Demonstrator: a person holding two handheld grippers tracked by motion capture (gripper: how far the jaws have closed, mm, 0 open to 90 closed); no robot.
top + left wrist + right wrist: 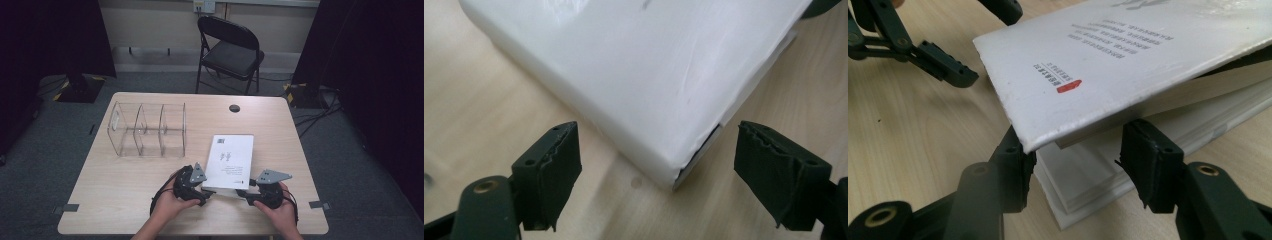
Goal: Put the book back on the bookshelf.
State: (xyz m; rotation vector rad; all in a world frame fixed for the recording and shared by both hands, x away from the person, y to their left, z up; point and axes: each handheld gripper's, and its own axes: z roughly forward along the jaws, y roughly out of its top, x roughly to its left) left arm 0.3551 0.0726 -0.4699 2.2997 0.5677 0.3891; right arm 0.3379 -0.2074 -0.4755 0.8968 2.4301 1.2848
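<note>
**Book's near end sits between both tools**

The book (230,160) lies flat on the counter (125,190), long axis running away from the person. The left tool (206,194), released, straddles its near-left corner; the right tool (244,192), also unclenched, brackets the lifted cover's near-right corner.

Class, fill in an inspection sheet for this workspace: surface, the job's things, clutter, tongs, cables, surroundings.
Surface: light wooden table with a dark round hole near its far edge.
Job's things: white book lying near the front edge, its cover lifted a little at the near right corner.
Clutter: clear three-compartment organiser, nothing seen inside.
Tongs: left tongs open, book's corner between the jaws, untouched; right tongs at the book's lifted-cover corner, whether they press cannot be told.
Cables: black lead trailing from the left tongs; more cables on the floor.
Surroundings: black folding chair, grey floor, dark curtains.
</note>
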